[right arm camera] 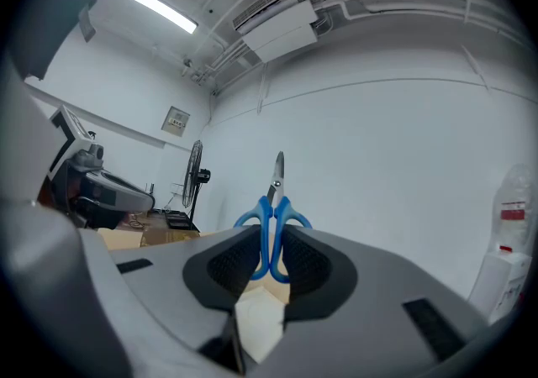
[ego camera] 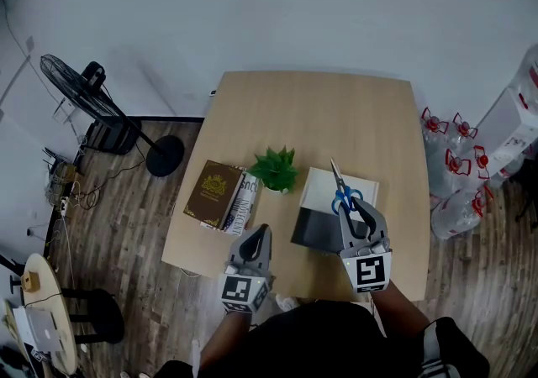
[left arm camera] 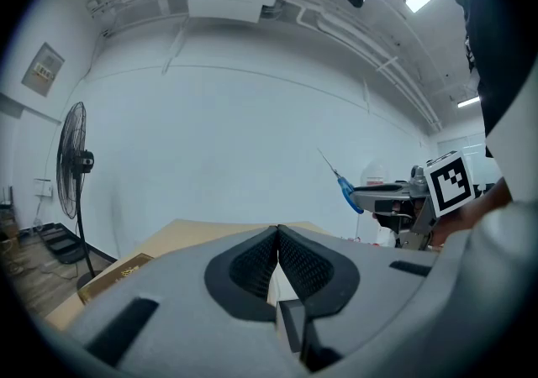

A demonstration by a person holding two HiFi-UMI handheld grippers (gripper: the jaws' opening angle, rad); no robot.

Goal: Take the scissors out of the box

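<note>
Clamping the blue handles of the scissors (right arm camera: 273,200), the right claw (right arm camera: 270,244) has its pads pressed on the handle loops, with the closed blades sticking out past the tips and tilted upward. Scissors are up in the air, clear of the white box (ego camera: 318,190), which lies on the table (ego camera: 336,116) just under and ahead of that claw, a dark part at its near side. Left claw (left arm camera: 277,238) has its jaws together with nothing between them, hovering beside the right one over the near table edge. Just ahead of the left claw are two books (ego camera: 220,194), with a small green plant (ego camera: 276,169) between books and box. Farther off to its left is a standing fan (ego camera: 80,86) on the floor; off to the right of the right claw are water bottles (ego camera: 452,168)
</note>
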